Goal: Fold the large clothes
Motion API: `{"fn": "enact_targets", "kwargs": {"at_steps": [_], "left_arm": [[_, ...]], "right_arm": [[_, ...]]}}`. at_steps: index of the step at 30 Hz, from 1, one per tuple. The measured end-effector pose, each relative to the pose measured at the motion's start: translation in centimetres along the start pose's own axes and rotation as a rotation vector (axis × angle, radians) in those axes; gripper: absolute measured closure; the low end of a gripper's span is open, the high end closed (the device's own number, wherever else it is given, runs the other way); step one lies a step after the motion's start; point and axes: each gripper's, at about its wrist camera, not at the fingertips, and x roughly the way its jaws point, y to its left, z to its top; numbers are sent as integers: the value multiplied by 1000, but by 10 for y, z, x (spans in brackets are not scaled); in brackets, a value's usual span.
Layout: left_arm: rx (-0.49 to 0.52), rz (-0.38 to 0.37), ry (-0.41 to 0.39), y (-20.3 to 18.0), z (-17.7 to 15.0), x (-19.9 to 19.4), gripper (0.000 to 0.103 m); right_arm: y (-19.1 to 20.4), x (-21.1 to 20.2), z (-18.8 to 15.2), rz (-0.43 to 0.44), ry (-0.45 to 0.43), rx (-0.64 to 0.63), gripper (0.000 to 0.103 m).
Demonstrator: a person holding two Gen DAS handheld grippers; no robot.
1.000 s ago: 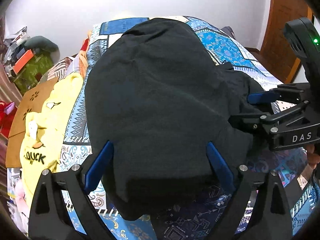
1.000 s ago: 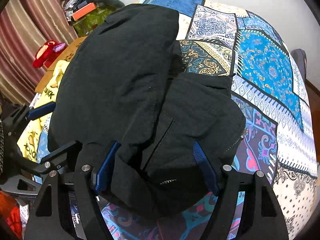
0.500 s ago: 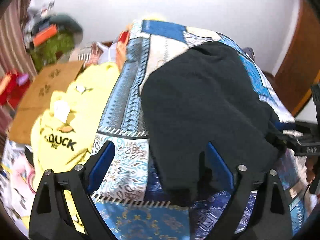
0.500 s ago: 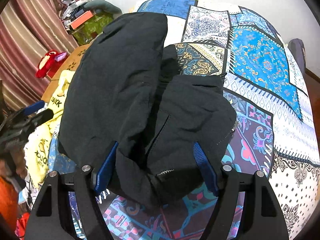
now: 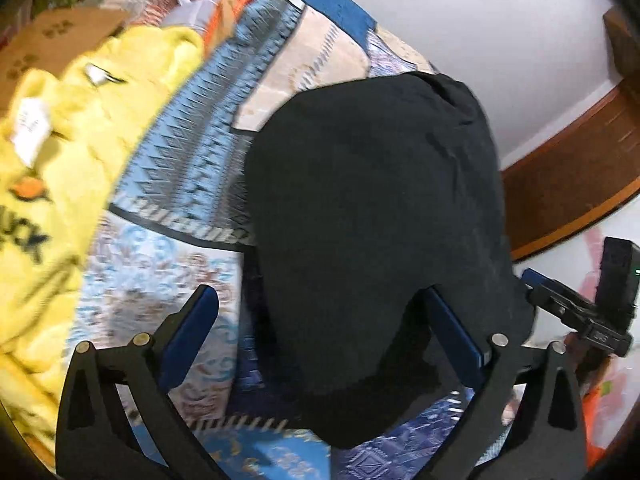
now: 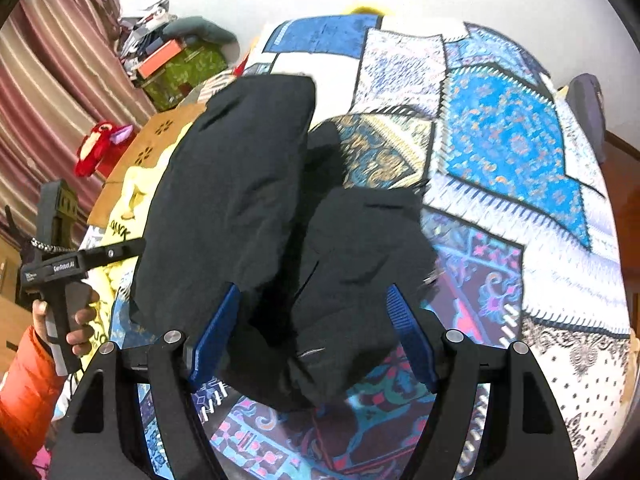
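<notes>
A large black garment (image 5: 372,216) lies on the patterned bedspread (image 5: 168,264), partly folded into a long left part and a shorter right part (image 6: 360,256). My left gripper (image 5: 324,336) is open and empty at the garment's near left edge; it also shows in the right wrist view (image 6: 120,250), at the garment's left side. My right gripper (image 6: 312,332) is open and empty over the garment's near end; it also shows in the left wrist view (image 5: 536,280), at the garment's right edge.
A yellow duck-print garment (image 5: 60,152) lies left of the black one. A brown board (image 6: 152,140), a red toy (image 6: 96,152) and a green box (image 6: 180,72) sit beyond the bed's left side. The bedspread (image 6: 512,152) stretches to the right.
My left gripper has swung left and off the black garment to its left edge. My right gripper has pulled back a little. Both stay open.
</notes>
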Motion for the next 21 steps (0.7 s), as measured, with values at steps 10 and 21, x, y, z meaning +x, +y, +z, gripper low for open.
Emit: {"fn": "enact_targets", "kwargs": {"at_steps": [10, 21], "left_arm": [[-74, -103, 54, -8, 6, 32, 0], [-60, -108, 33, -9, 12, 28, 3]], "right_arm": [[-53, 19, 0, -56, 38, 162, 29], [-56, 73, 7, 100, 89, 257, 33]]}}
